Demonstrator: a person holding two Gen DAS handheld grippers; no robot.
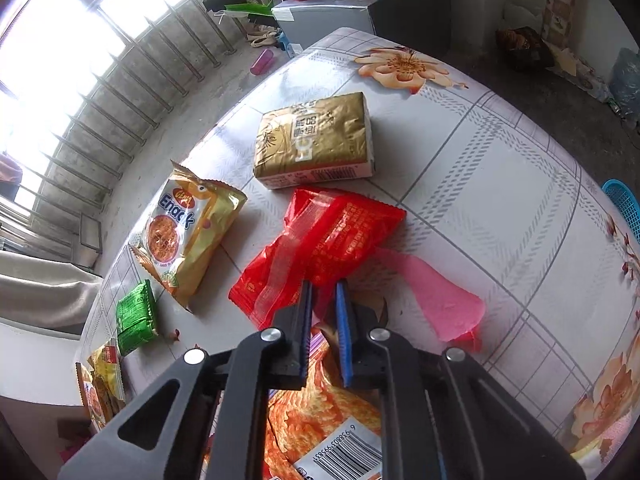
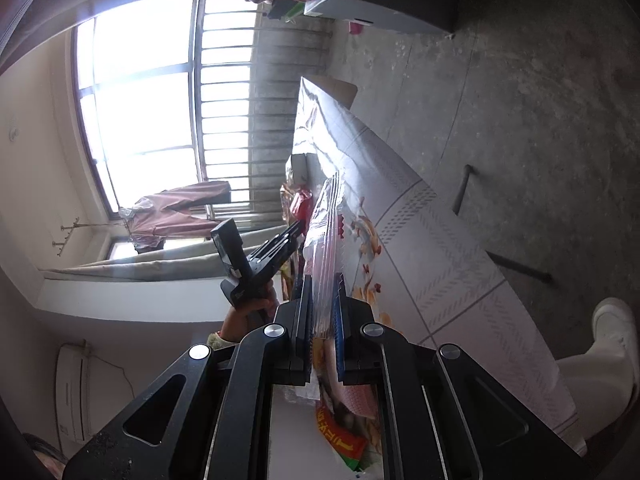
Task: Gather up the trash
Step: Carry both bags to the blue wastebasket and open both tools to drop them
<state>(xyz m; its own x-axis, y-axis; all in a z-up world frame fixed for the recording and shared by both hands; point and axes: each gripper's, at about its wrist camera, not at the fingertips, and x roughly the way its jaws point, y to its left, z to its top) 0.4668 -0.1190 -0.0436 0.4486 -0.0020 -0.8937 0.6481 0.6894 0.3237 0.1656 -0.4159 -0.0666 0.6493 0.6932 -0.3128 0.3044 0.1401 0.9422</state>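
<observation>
As the left gripper (image 1: 322, 286) pointed steeply down at the table (image 1: 500, 184), its fingers stood narrow, with only a slim gap between them. The near edge of the red wrapper (image 1: 320, 240) ran in at their tips. I could not tell whether the pads actually pinched it.

Nearer than the red wrapper, under the gripper's body, lay an orange packet (image 1: 320, 404) with its barcode up. The red wrapper itself lay crumpled and flat, its long axis slanting from near-left to far-right, so the fingers met it at its near side and not at an end. A lift from there would, I judged, carry it by one edge.

Just right of the red wrapper lay a pink scrap (image 1: 436, 300), touching it. To its left sat a yellow snack bag (image 1: 188, 232), and further left a small green packet (image 1: 136, 318). Beyond it, close but apart, sat a gold tissue pack (image 1: 316, 140).

The right gripper (image 2: 322, 280) was clamped on a clear bag (image 2: 326, 240) that already held some wrappers, off the table's edge and well apart from the red wrapper. So the left hand was plainly the nearer one.

Only the left view laid out the litter. Only the right view showed the bag, the left gripper (image 2: 298, 226) from the side with the person's hand (image 2: 248, 312) around its grip, and a white shoe (image 2: 614, 320) on the floor.
</observation>
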